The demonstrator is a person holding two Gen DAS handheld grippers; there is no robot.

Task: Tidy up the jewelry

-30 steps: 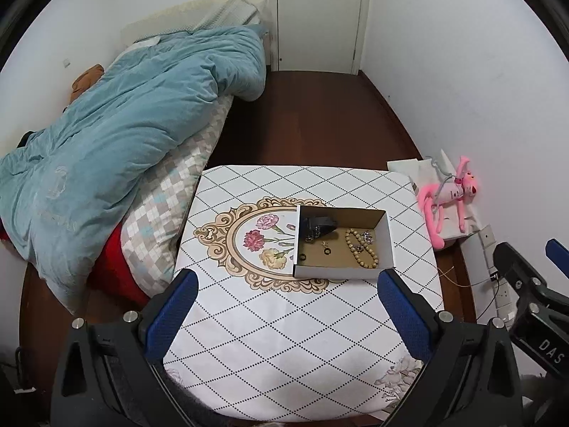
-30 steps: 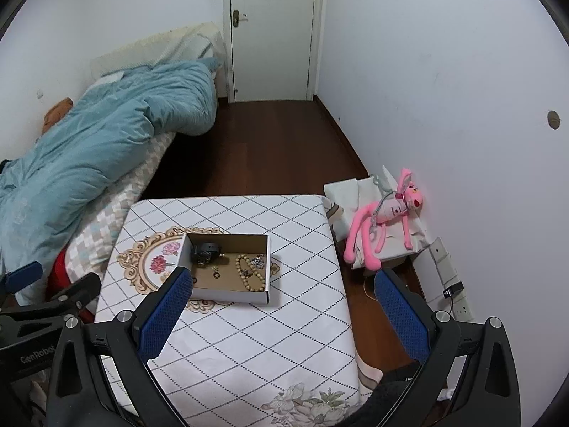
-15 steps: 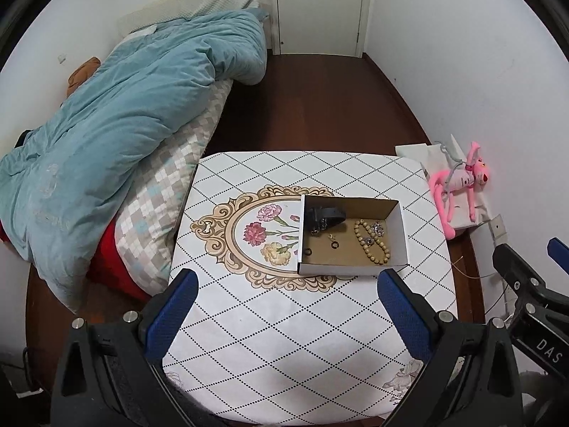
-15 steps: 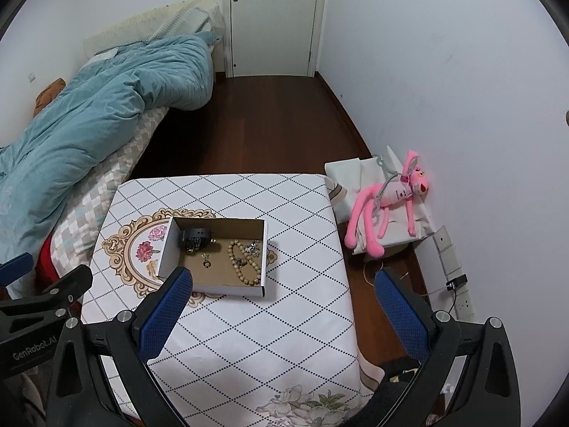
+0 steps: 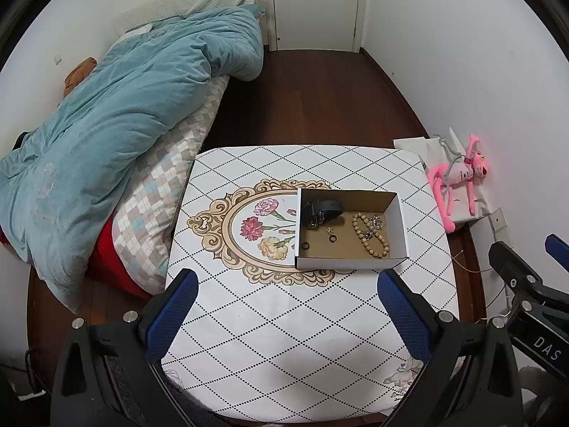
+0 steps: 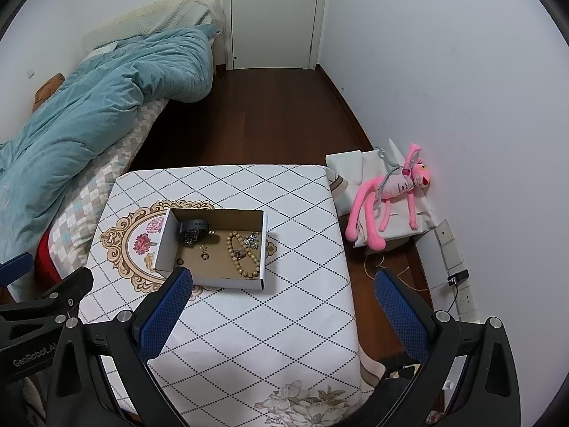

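An open white cardboard box [image 5: 400, 227] [image 6: 161, 242] sits on the patterned tablecloth [image 5: 284, 313] [image 6: 266, 313]. Inside it lie a black watch [image 5: 322, 208] [image 6: 193, 227], a wooden bead bracelet [image 5: 370, 236] [image 6: 242, 254], small rings [image 5: 333, 239] [image 6: 204, 255] and silver pieces [image 5: 376, 221] [image 6: 251, 239]. My left gripper [image 5: 286, 281] is open and empty, held above the table's near side, short of the box. My right gripper [image 6: 282, 281] is open and empty, high above the table's right edge, to the right of the box.
A bed with a teal duvet [image 5: 117, 117] [image 6: 89, 114] lies left of the table. A pink plush toy [image 5: 458, 178] [image 6: 391, 192] lies on white bags by the right wall. Dark wooden floor [image 6: 270, 114] leads to a white door [image 6: 274, 14].
Both views have shifted: the table and box sit lower and closer in frame than a second ago. Both grippers stay open and empty.
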